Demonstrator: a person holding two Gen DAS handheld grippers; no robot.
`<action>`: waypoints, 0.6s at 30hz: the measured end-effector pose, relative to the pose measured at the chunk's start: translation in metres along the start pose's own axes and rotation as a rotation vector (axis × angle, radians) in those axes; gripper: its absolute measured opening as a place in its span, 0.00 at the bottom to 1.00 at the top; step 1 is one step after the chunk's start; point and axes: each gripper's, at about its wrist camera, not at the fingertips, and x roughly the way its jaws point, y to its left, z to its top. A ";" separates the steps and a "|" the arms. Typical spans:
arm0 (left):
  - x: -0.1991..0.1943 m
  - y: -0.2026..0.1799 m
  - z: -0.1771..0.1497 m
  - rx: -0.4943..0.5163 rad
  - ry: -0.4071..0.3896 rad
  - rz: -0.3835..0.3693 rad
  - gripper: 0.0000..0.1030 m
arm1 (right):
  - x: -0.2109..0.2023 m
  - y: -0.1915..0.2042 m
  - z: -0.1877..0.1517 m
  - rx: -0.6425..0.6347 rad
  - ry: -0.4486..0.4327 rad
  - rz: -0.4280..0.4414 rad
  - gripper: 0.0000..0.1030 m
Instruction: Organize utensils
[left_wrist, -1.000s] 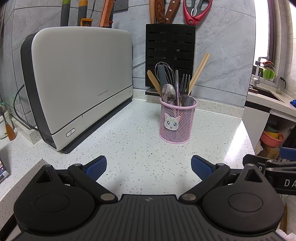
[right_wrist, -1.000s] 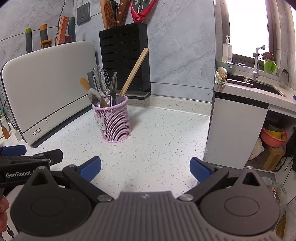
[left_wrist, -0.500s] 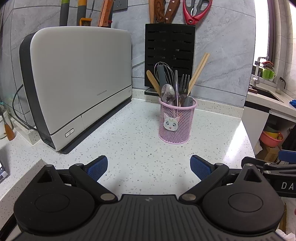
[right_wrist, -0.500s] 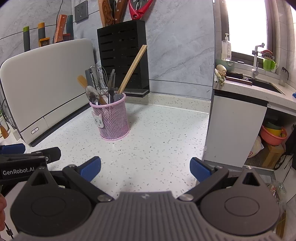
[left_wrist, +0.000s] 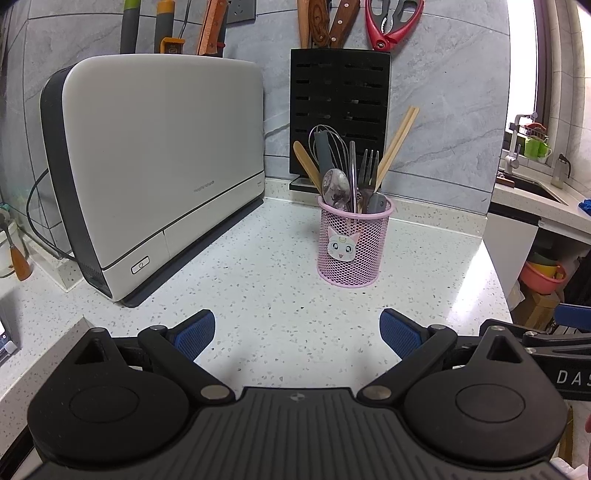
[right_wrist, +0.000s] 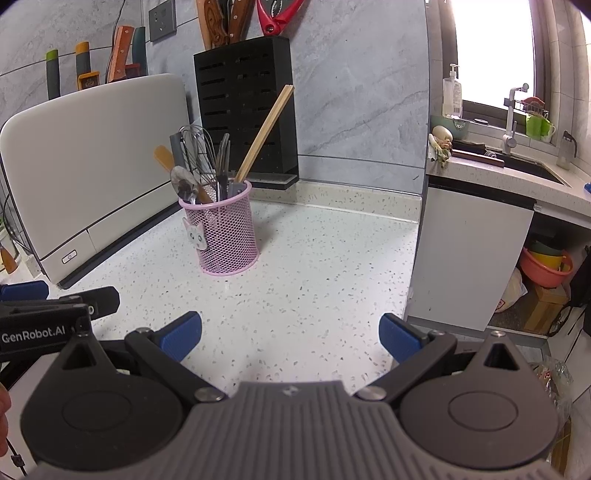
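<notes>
1. Left wrist view: the left gripper (left_wrist: 297, 328) hangs low over the white speckled stone bench (left_wrist: 258, 295) with its jaws spread wide and nothing between the blue pads (left_wrist: 194, 332).
2. Right wrist view: the right gripper (right_wrist: 290, 332) is the same, jaws wide apart and holding nothing, just beside the left one, whose black body shows at the left edge of this view.
3. The utensils stand gathered in a pink wire-mesh cup with a cat-face tag (left_wrist: 352, 243): a pair of pale wooden chopsticks (left_wrist: 397, 144) leaning right, a steel fork (left_wrist: 367, 170), a steel spoon (left_wrist: 335, 186), a wire whisk (left_wrist: 325, 144) and a wooden spatula (left_wrist: 306, 162).
4. Relative to the left jaws, the cup sits straight ahead and a little right of the centre line, well apart from the pads. Relative to the right jaws, it lies ahead and to the left.
5. No loose utensil shows on the bench between either pair of jaws and the cup. This fits both a cup already filled and tidy, and a mixed bundle waiting to be sorted; the pictures do not settle which.
6. If any piece is to be handled, my judgement is that the chopsticks stick out highest and freest, so a grip high on the shaft would avoid the whisk wires.
7. The mesh cup looks light and top-heavy; a sideways pull on a handle could tip it, so one pair of jaws steadying its rim would help.
8. A white appliance with a dark base (left_wrist: 159, 166) stands close to the left of the approach path.
</notes>
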 end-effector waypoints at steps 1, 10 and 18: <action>0.000 0.000 0.000 0.002 -0.002 -0.001 1.00 | 0.000 0.000 -0.001 -0.001 0.001 0.000 0.97; -0.002 0.000 0.001 0.014 -0.016 0.006 1.00 | 0.001 0.001 -0.001 -0.005 0.003 0.000 0.97; -0.001 0.000 0.000 0.019 -0.017 0.000 1.00 | 0.003 0.001 -0.002 -0.003 0.011 -0.001 0.97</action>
